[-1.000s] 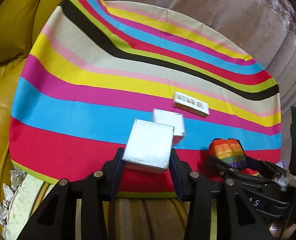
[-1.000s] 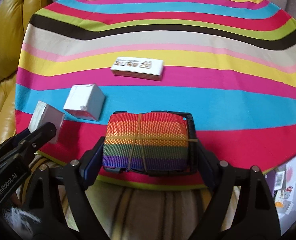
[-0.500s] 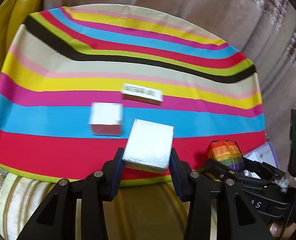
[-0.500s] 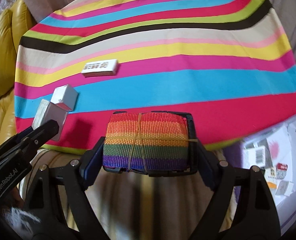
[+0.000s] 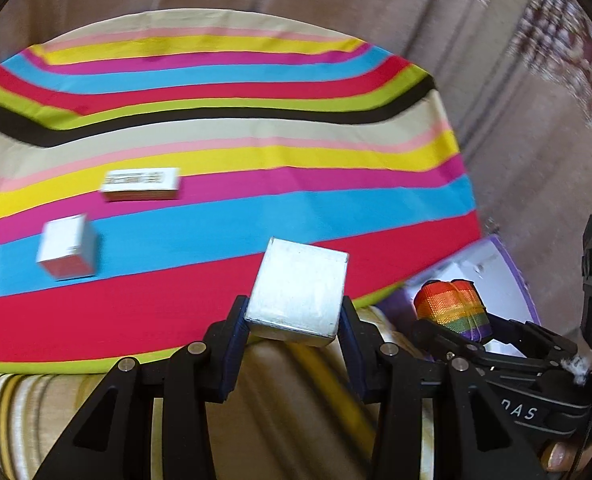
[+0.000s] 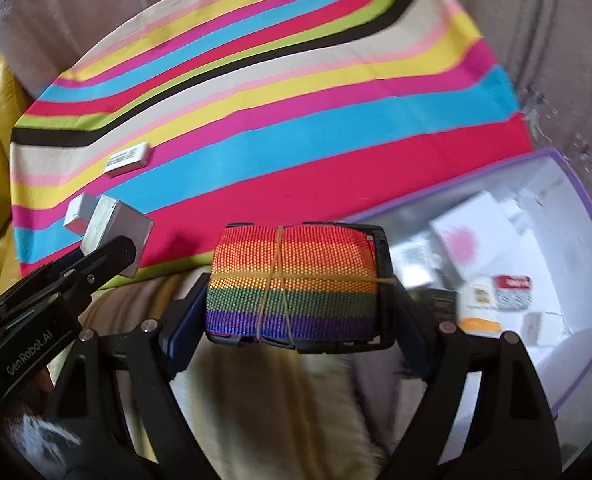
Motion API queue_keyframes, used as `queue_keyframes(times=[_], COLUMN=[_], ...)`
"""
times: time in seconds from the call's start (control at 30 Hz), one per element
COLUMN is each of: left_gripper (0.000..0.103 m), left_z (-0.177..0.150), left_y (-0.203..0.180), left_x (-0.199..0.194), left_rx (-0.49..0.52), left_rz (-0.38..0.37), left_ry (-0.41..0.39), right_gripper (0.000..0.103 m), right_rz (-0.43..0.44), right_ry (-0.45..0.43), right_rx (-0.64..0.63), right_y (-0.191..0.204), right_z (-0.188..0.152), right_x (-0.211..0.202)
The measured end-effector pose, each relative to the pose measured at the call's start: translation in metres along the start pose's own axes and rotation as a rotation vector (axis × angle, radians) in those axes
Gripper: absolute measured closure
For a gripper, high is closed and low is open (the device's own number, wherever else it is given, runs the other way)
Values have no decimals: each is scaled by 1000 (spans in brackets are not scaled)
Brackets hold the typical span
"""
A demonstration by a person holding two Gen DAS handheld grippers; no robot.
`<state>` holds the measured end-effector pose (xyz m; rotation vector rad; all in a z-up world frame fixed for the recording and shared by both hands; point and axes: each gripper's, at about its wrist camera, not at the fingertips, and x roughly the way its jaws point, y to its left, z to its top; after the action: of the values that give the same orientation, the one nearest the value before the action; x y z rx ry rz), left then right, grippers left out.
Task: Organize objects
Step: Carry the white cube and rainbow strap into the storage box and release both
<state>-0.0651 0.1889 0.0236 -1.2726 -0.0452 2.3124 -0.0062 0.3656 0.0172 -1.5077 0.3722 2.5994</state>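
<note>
White box (image 5: 297,294), rainbow-striped strap bundle (image 6: 292,282), multicoloured striped cloth (image 5: 256,200), purple-rimmed bin (image 6: 591,216).

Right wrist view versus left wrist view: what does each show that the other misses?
Only the right wrist view shows inside the purple-rimmed bin: cards and small packages. Only the left wrist view shows the top of the white box squarely, clamped in the left gripper. Both show the striped cloth, the flat box, the loose cube and the rainbow strap clamped in the right gripper.

Three white boxes (image 5: 297,294) (image 5: 67,252) (image 5: 140,183), one rainbow strap roll (image 6: 292,282), two claws (image 5: 294,332) (image 6: 292,312).
</note>
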Motion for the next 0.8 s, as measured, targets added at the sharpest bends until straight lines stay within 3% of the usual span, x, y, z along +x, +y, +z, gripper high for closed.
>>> queue_keyframes(times=[0.53, 0.8], left_gripper=[59, 57], left_z=[-7, -20], left_y=[-104, -136], left_x=[31, 39], left_rx=[224, 314], left_rz=[-140, -215], left_ry=[74, 143], right_gripper=[18, 18], right_rz=[-223, -281], right_ry=[24, 29], right_rx=[250, 326], right_y=[-146, -174], right_z=[-42, -48], right_x=[-29, -33])
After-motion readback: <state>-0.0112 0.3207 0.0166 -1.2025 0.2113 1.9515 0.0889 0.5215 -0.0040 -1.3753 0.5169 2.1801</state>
